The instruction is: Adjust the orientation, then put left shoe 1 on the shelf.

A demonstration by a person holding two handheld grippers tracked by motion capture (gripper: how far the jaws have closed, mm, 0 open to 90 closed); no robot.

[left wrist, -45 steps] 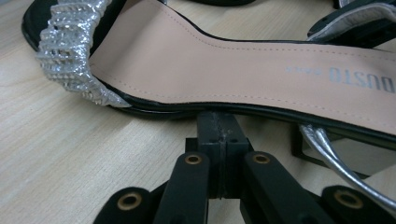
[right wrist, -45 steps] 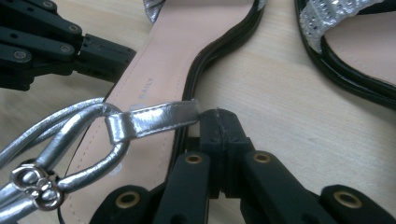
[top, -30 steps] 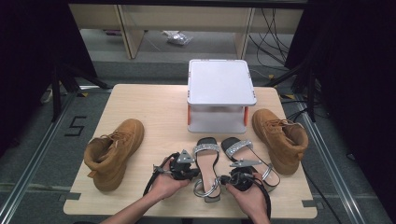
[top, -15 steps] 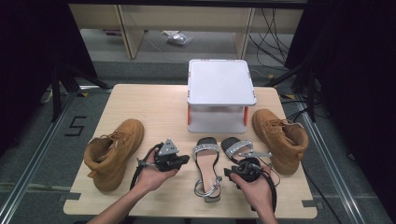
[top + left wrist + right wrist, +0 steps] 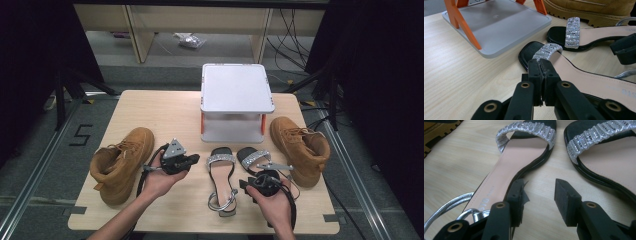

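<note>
right gripper point(image 5: 263, 181): mine, jaws have just been opening, half apart, empty.
left gripper point(image 5: 194, 159): jaws together, nothing held.
sandals point(image 5: 221, 181): mid-tabletop before the stand point(image 5: 236, 95); light, stiff sole, floppy straps, so I'd pinch the sole edge.

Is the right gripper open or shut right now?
Open. The right gripper has just been opening; in its own view the jaws stand apart over bare table between the two sandals, pressing on nothing.
</note>
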